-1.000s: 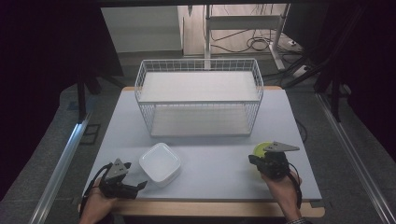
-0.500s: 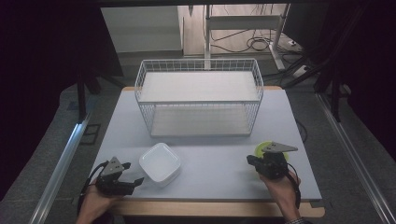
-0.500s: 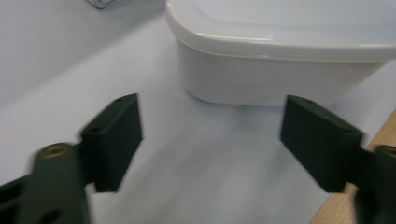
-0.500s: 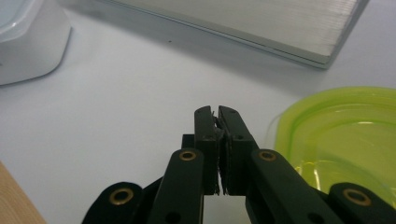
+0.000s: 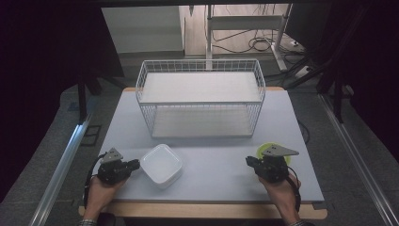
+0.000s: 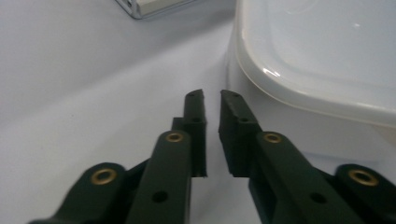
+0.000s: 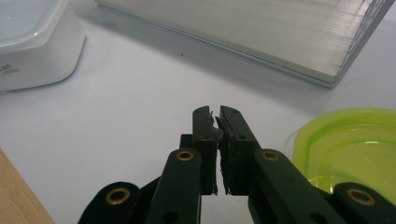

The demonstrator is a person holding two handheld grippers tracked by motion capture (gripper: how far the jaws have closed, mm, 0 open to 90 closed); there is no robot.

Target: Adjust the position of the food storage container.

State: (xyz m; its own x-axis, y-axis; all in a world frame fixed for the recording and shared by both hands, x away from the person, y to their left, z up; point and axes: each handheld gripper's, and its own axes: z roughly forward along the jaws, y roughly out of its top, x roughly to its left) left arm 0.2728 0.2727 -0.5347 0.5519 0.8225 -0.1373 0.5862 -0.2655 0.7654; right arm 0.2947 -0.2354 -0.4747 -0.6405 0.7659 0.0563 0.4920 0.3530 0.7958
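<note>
A white square lidded container point(image 5: 162, 165) point(image 6: 322, 51) sits on the table's near left. My left gripper point(image 5: 136, 165) point(image 6: 212, 95) lies just left of it, pointing at its side without touching. Its jaws have just been closing and now stand almost together with nothing between them. A lime-green round lid or dish point(image 5: 262, 149) point(image 7: 355, 144) rests at the near right. My right gripper point(image 5: 248, 161) point(image 7: 215, 111) sits beside it, shut and empty, pointing left across the table toward the white container point(image 7: 28, 42).
A white wire basket point(image 5: 200, 103) point(image 7: 233, 32) stands at the back middle of the pale table point(image 5: 216, 165), with its base corner point(image 6: 154, 5) seen beyond the left jaws. The wooden table edge point(image 7: 14, 196) runs near the person's side.
The left hand has shifted a little farther onto the table, beside the white container. The right hand, the container and the green dish have stayed put.
</note>
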